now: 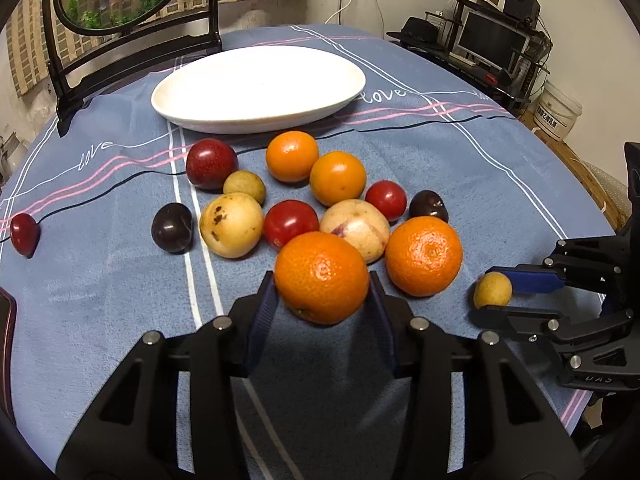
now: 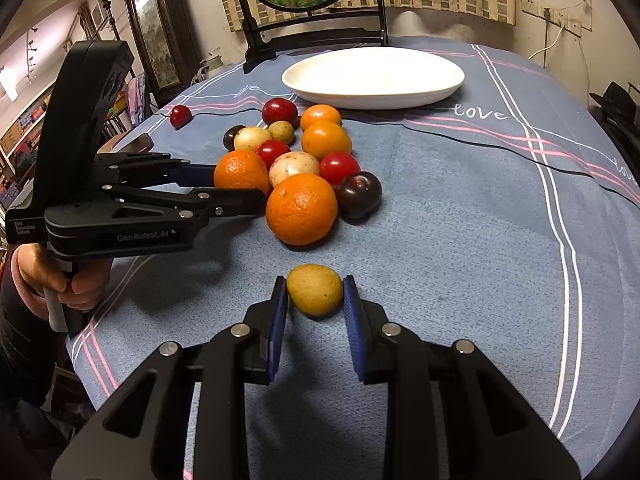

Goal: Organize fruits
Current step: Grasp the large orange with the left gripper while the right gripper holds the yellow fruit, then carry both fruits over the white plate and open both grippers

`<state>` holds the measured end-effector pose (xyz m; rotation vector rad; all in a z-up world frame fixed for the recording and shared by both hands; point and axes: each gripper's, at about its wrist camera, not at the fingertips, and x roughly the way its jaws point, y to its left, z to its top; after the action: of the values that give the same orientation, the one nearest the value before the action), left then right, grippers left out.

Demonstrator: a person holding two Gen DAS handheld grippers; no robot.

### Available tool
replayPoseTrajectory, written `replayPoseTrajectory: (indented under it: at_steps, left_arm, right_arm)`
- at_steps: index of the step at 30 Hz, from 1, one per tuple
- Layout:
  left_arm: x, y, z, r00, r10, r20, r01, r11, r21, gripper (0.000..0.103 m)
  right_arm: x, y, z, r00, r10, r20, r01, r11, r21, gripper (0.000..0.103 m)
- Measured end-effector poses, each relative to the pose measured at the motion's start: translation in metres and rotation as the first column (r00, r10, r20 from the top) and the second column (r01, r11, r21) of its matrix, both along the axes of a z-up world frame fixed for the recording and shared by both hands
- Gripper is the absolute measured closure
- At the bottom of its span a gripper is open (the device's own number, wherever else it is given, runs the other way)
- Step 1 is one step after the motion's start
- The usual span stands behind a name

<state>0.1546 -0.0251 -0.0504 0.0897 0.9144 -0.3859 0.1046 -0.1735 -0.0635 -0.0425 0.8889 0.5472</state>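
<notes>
blue-grey striped tablecloth (image 1: 460, 152) covers table | white plate (image 1: 256, 92) empty at far edge | left gripper (image 1: 322, 284) clamps orange (image 1: 322, 278) at fruit pile's near side | right gripper (image 2: 315, 292) pads touching small yellow fruit (image 2: 315, 289) near front edge | monitor (image 1: 490, 40) by wall

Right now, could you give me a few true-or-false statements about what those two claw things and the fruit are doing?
1. The left gripper has its fingers around a large orange. True.
2. The white plate already holds several fruits. False: no fruit lies on it.
3. The right gripper brackets a small yellow-brown fruit. True.
4. The right gripper holds a red tomato. False: the red tomatoes sit in the pile.
5. One red fruit lies apart from the pile. True.
</notes>
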Motion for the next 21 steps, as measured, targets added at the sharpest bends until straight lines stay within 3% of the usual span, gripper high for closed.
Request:
replayPoseTrajectory:
  at_steps: [6,10,13,17,21]
  left_arm:
    - [-0.01,0.01,0.016,0.999,0.009,0.03,-0.008,0.999,-0.037,0.058]
    - [0.0,0.017,0.046,0.998,0.007,0.063,-0.002,0.997,-0.079,0.058]
    - [0.024,0.019,0.071,0.996,0.02,0.089,-0.011,0.995,-0.098,0.058]
    - [0.079,0.015,0.086,0.995,0.054,0.083,-0.047,0.995,-0.086,0.058]
    - [0.138,0.013,0.078,0.993,0.106,0.051,-0.102,0.992,-0.077,0.058]
  right_arm:
    - [0.001,-0.008,0.008,1.0,0.008,0.002,-0.008,0.999,0.041,0.075]
    - [0.022,-0.016,0.04,0.998,-0.003,0.057,-0.002,0.996,0.09,0.075]
    - [0.061,-0.02,0.064,0.989,-0.051,0.138,0.037,0.994,0.1,0.075]
    - [0.143,-0.021,0.064,0.99,-0.108,0.094,0.094,0.985,0.147,0.075]
    - [0.202,-0.007,0.05,0.989,-0.123,0.076,0.114,0.987,0.111,0.075]
